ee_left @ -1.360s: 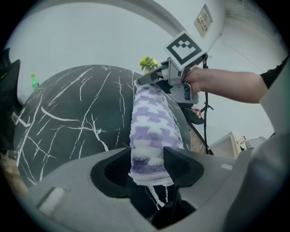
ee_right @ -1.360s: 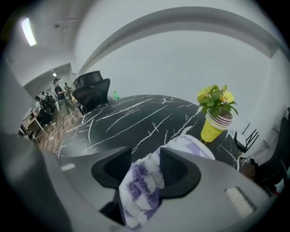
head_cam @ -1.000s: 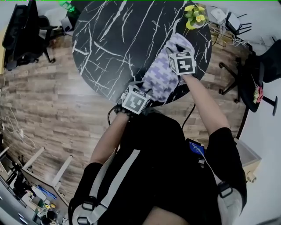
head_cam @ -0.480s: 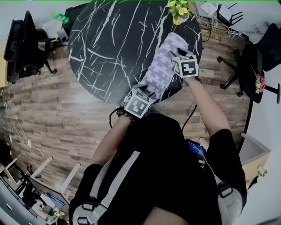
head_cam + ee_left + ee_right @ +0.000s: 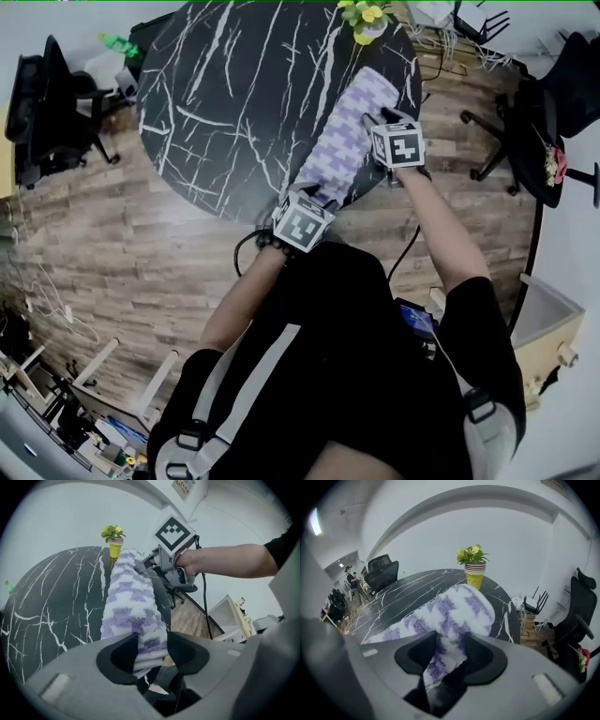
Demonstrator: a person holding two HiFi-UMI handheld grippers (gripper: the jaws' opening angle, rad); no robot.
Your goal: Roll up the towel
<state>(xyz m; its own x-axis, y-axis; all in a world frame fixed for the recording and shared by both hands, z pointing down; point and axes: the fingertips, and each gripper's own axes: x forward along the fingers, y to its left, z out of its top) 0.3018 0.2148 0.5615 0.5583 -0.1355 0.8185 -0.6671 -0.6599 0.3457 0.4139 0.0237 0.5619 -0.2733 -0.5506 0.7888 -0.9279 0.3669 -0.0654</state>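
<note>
A purple-and-white patterned towel [image 5: 343, 131] lies as a long folded strip on the round black marble table [image 5: 234, 84], along its right side. My left gripper [image 5: 314, 197] is shut on the towel's [image 5: 129, 597] near end at the table edge, with folded layers between the jaws [image 5: 151, 651]. My right gripper [image 5: 376, 120] is shut on the towel's [image 5: 459, 609] right-hand edge further along, and a flap hangs between its jaws [image 5: 449, 656]. In the left gripper view the right gripper [image 5: 140, 567] bites the towel's side.
A yellow pot with a plant [image 5: 366, 17] stands at the table's far edge, just beyond the towel's end. Black office chairs stand at the left [image 5: 47, 103] and right [image 5: 562, 94] on the wooden floor. Cables lie at the far right.
Both grippers have pulled the towel toward the table's near right edge; it now lies longer and straighter. The right gripper has come over the rim.
</note>
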